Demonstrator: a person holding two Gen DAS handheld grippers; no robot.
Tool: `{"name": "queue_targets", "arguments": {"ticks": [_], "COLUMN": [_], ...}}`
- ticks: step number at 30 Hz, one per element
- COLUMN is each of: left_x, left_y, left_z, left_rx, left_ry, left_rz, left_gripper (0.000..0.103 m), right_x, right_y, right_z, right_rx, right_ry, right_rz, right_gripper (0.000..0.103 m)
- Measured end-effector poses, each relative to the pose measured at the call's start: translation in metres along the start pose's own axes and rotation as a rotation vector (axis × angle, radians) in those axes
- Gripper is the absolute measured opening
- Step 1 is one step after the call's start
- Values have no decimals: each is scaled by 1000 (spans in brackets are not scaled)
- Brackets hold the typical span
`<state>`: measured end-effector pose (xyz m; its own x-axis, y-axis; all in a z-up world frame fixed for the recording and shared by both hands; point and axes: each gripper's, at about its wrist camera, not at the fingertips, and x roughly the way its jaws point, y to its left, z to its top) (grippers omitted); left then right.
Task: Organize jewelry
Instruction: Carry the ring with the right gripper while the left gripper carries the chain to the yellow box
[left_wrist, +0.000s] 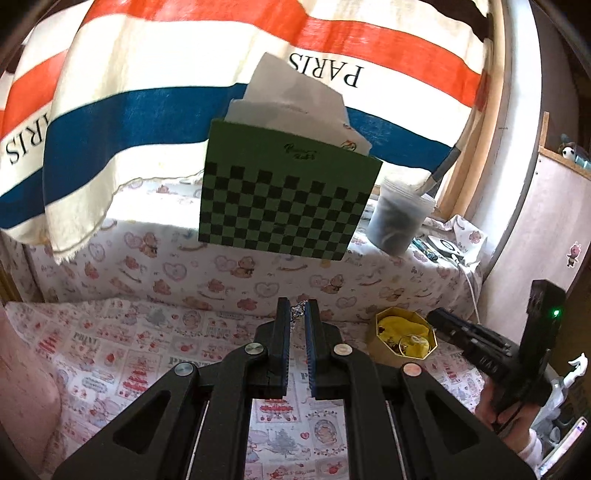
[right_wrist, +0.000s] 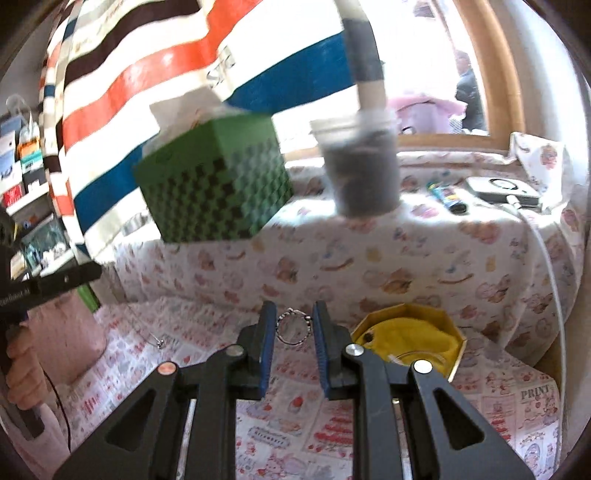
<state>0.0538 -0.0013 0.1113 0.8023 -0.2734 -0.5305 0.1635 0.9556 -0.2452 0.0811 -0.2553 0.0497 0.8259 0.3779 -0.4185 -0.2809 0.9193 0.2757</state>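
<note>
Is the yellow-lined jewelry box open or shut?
Open: the jewelry box shows no lid, and its yellow lining and small pieces inside are exposed.

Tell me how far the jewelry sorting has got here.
Done: the yellow-lined octagonal box already holds some pieces. In hand: the left gripper pinches a small silver chain piece; the right gripper clamps a beaded ring. Left: both are above the bedding, not yet boxed.

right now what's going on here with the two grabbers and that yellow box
A person is sorting jewelry with a handheld tool in each hand. The right tool is shut on a silver ring. The left tool pinches a small silvery piece, too small to identify. Both are held above the patterned bedcover, near the open yellow-lined box.
</note>
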Motion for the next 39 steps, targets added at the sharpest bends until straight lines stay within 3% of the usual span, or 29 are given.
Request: {"name": "queue_targets", "arguments": {"ticks": [9, 11, 20, 27, 33, 35, 37, 39], "left_x": [6, 12, 60, 111, 135, 141, 147, 149], "left_y": [-38, -51, -111, -145, -151, -153, -155, -156], "left_z": [29, 34, 52, 36, 27, 24, 21, 19], "left_rx": [35, 51, 111, 194, 187, 186, 186, 185], "left_ry": [0, 8, 82, 148, 173, 183, 200, 203], "left_rz": [0, -4, -40, 14, 14, 11, 6, 0], "left_gripper": [7, 7, 7, 7, 7, 7, 7, 7], "right_x": [-21, -20, 15, 41, 49, 45, 39, 34], "right_y": [-33, -38, -85, -106, -111, -112, -115, -114], "right_z": [7, 5, -10, -23, -27, -25, -25, -24], "right_rx": [115, 118, 230, 254, 268, 279, 300, 302], "right_ry": [-59, -62, 38, 110, 121, 111, 89, 79], "right_rz": [14, -15, -82, -108, -111, -105, -116, -115], "right_gripper": [19, 19, 19, 19, 20, 27, 44, 46]}}
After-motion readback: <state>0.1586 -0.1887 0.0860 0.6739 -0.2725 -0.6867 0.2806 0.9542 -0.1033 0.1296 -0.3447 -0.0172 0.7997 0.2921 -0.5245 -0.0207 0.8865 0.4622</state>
